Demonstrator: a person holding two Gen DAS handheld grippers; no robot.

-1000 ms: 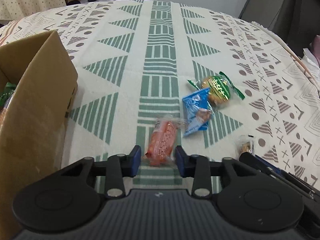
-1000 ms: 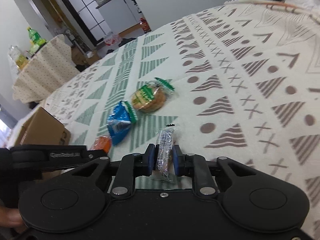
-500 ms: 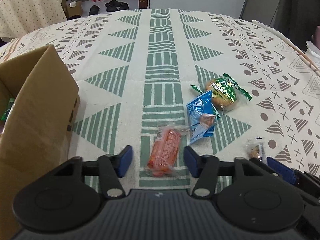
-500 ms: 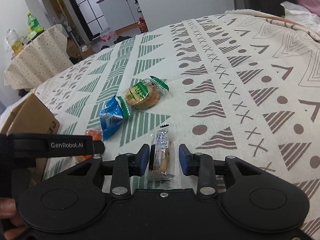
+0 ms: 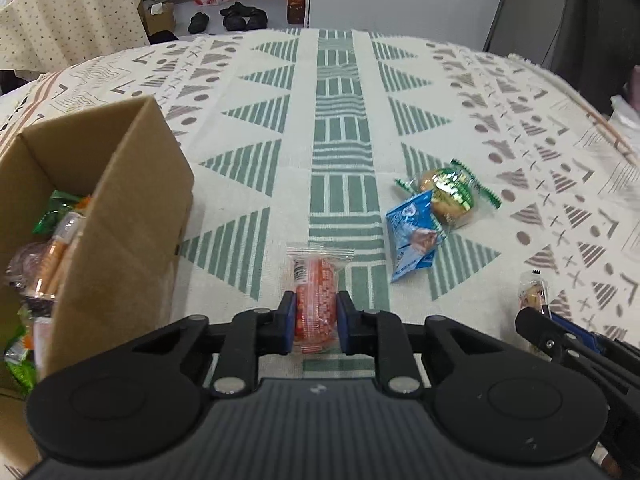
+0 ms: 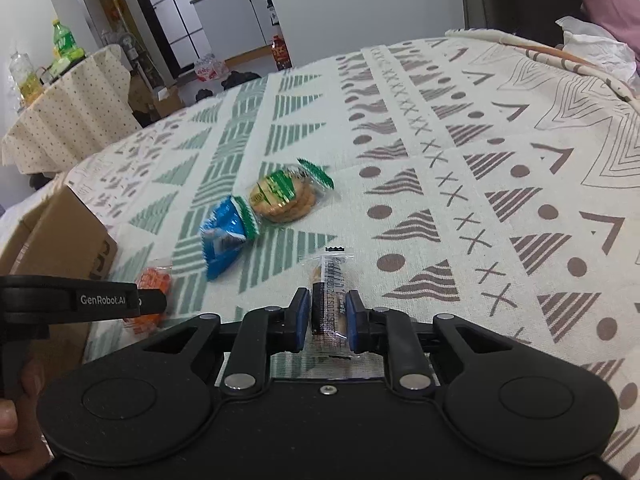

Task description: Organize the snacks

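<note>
An orange snack pack lies on the patterned tablecloth, and my left gripper is closing on it with both blue pads pressing its sides. In the right wrist view a clear biscuit packet stands between the pads of my right gripper, whose jaws are closing and touch it on both sides. A blue packet and a green-labelled cookie pack lie together further out. The open cardboard box at the left holds several snacks.
A person's hand grips the left tool at the lower left of the right wrist view. Beyond the far table edge are a second table with a dotted cloth, bottles and shoes on the floor.
Both grippers opened half a second ago and have now shut again, the left on the orange pack, the right on the biscuit packet. Both views have tipped up slightly.
</note>
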